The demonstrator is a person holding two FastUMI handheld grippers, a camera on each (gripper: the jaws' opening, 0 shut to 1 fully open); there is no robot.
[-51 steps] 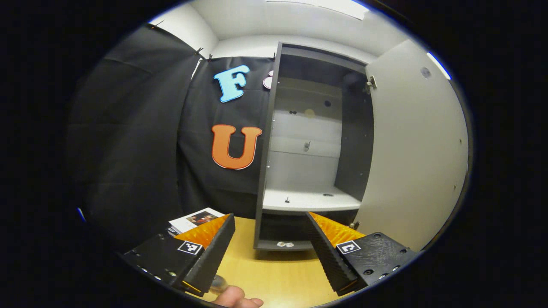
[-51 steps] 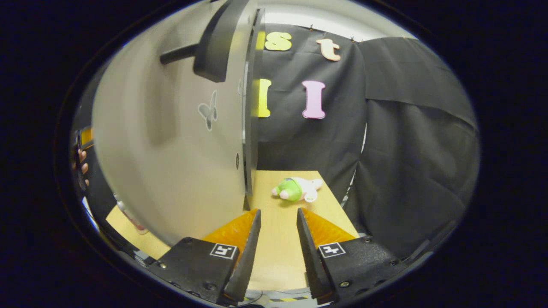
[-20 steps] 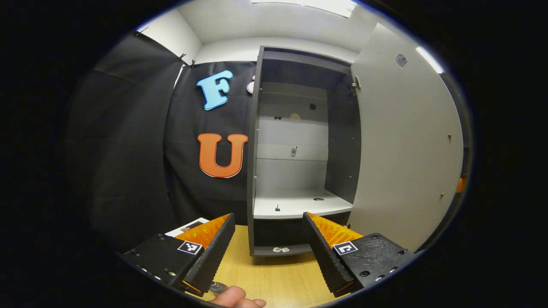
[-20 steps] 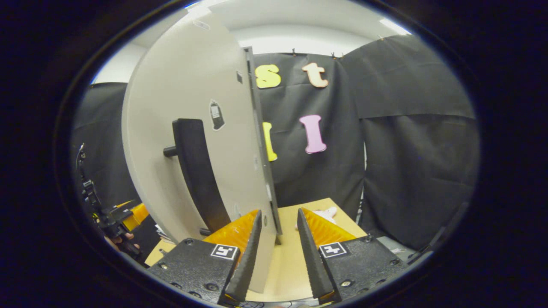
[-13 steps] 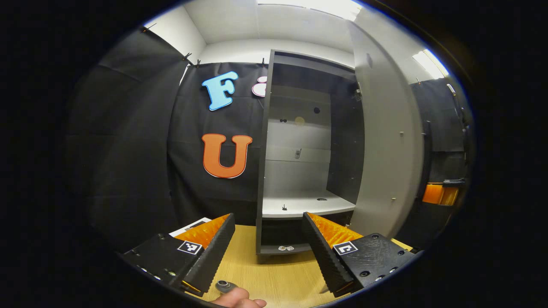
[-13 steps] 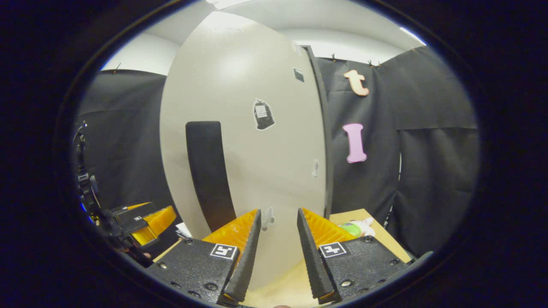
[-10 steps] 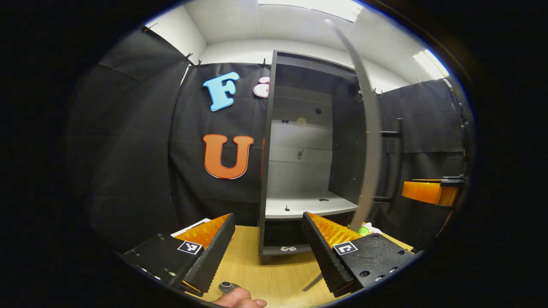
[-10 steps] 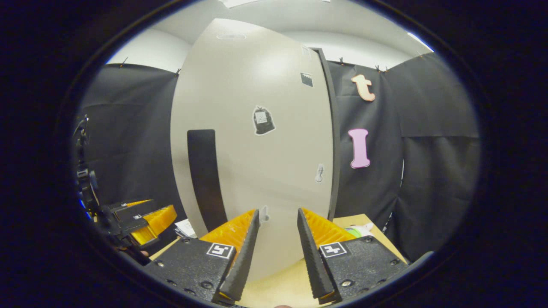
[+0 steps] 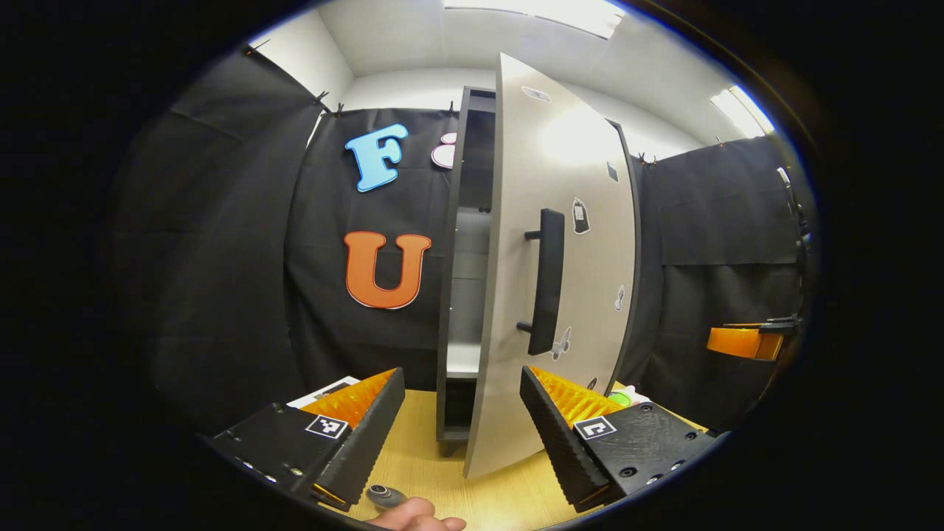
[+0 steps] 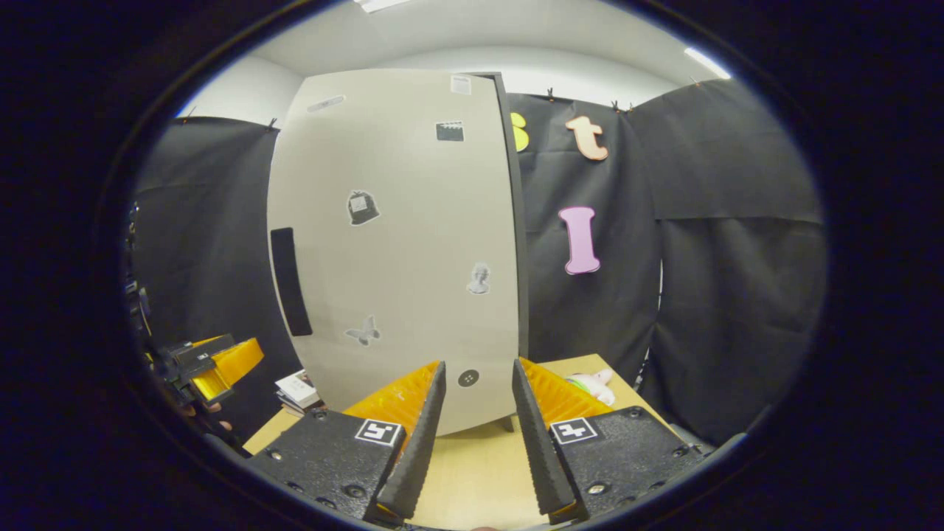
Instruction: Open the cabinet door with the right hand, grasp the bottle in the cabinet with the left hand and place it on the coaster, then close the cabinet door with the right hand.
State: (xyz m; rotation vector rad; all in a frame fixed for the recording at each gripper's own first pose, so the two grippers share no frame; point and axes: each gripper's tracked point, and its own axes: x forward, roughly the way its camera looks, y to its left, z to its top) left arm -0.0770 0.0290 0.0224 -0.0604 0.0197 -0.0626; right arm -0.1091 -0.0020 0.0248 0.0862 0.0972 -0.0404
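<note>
The tall dark cabinet [image 9: 448, 221] stands on the wooden table, its pale door [image 9: 582, 184] swung almost to, with a narrow gap left at the handle side. The door's dark bar handle [image 9: 547, 280] faces me. My left gripper [image 9: 462, 373] is open, low in front of the cabinet, holding nothing. Below it, a small dark round cap [image 9: 383, 493] shows beside a fingertip; whether it is the bottle's top I cannot tell. My right gripper [image 10: 476, 365] is open too, a short way off the door face [image 10: 398, 243], touching nothing. The right gripper [image 9: 745, 341] also shows at far right in the left gripper view.
A green and white soft toy [image 10: 590, 383] lies on the table [image 10: 472, 472] right of the cabinet. A stack of booklets [image 10: 299, 389] lies left of it. The left gripper [image 10: 214, 365] and a hand show at the left edge of the right gripper view.
The door has swung from wide open to nearly shut, hiding the shelf inside. My right gripper has drawn back from the door. The left gripper has barely moved.
</note>
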